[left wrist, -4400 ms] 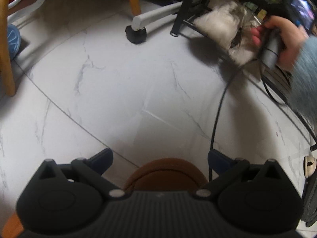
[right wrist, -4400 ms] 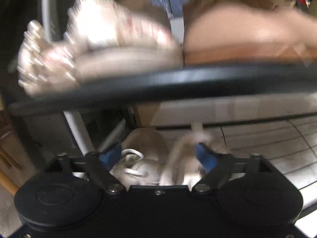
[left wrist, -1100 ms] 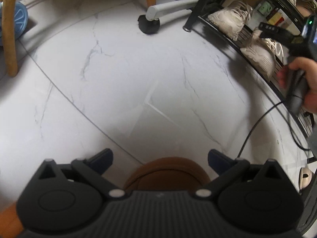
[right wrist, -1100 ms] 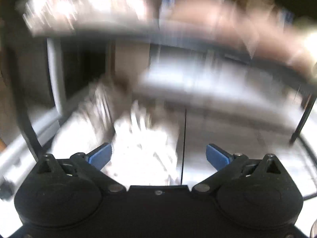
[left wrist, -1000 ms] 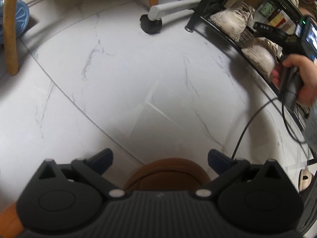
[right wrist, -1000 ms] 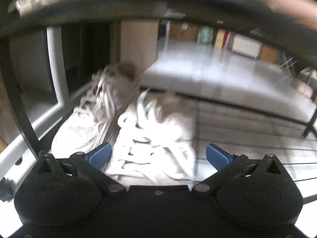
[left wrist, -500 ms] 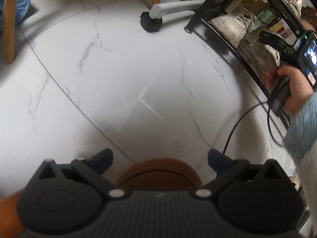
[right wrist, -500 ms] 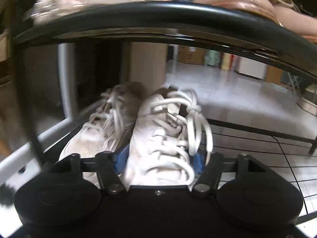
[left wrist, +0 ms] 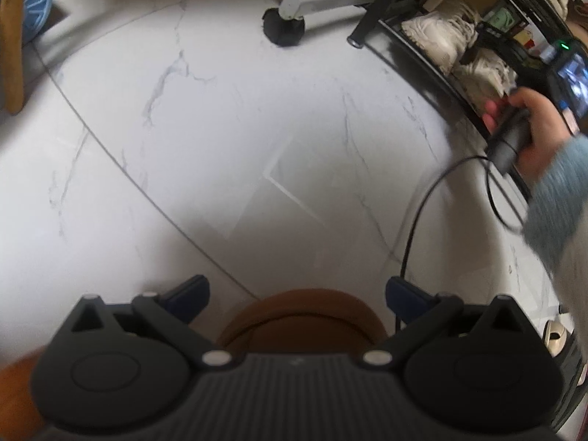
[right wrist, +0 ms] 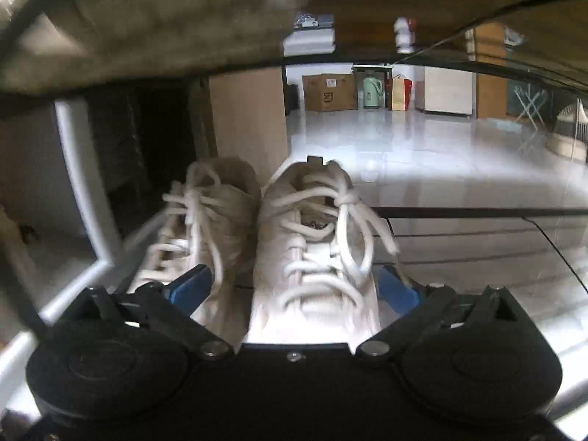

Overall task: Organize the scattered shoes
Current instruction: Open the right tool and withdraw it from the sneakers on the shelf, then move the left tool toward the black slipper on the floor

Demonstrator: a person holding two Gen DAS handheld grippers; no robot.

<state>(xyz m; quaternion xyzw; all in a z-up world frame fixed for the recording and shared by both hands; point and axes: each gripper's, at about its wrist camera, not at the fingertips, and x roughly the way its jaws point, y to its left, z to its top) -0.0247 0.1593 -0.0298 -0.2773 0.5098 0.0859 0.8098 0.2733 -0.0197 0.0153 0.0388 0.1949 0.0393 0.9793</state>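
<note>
Marble floor [left wrist: 228, 139], white with grey veins, fills most of the left wrist view. Black shoe rack [left wrist: 437, 73] runs along its right edge. On the rack's low wire shelf [right wrist: 477, 242], two pale laced sneakers stand side by side, touching: the left sneaker [right wrist: 205, 220] and the right sneaker [right wrist: 316, 242], toes toward the camera. Upper shelf overhead is blurred; what sits on it is hard to tell. Left gripper [left wrist: 297, 296] hangs over the floor, jaws spread wide, a brown rounded object [left wrist: 301, 321] below and between them, not pinched. Right gripper [right wrist: 294, 286] reaches into the low shelf, blue fingertips [right wrist: 189, 284] apart, straddling the right sneaker's toe without clear contact. Right hand [left wrist: 529, 128] grips its handle beside the rack. Chair caster [left wrist: 283, 29] sits on the floor near the rack's foot.
</note>
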